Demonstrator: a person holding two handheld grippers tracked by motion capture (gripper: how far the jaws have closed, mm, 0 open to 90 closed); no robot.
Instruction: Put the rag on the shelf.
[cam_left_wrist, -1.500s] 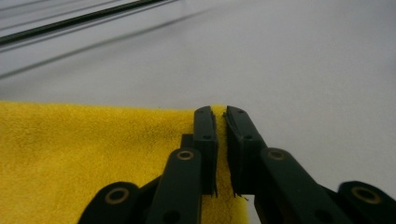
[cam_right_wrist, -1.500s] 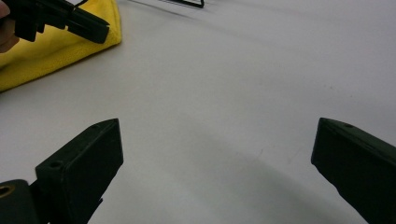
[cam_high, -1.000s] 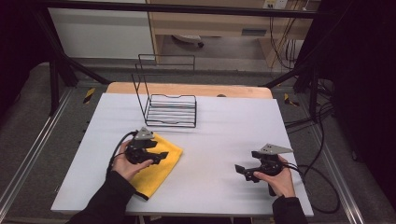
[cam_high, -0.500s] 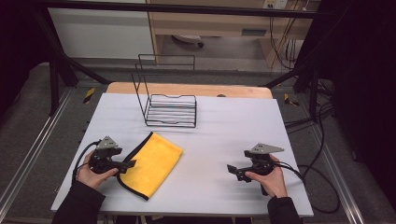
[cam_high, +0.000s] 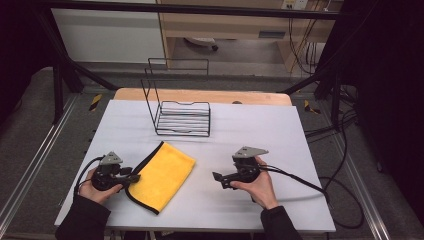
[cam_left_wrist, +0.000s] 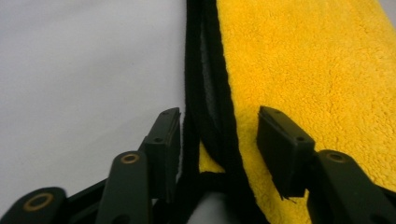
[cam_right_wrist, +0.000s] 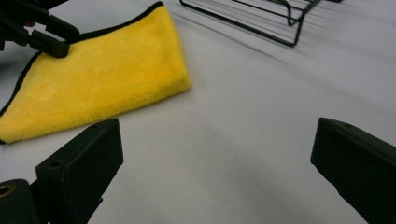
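Two grippers: left gripper (cam_high: 131, 177) has just been closing, jaws half spread w/ the yellow cloth (cam_high: 162, 175)'s black edge between, not pinched. Right gripper (cam_high: 218, 179) spread wide over bare table (cam_high: 280, 135), holding nothing. Cloth lies front-left; wire rack (cam_high: 182, 118) well behind.

A white-topped table (cam_high: 280, 135) with a bare wooden strip along its far edge carries two things. A folded yellow cloth (cam_high: 162, 175) with black trim lies flat near the front left. A black wire rack (cam_high: 182, 117) stands farther back, well apart.
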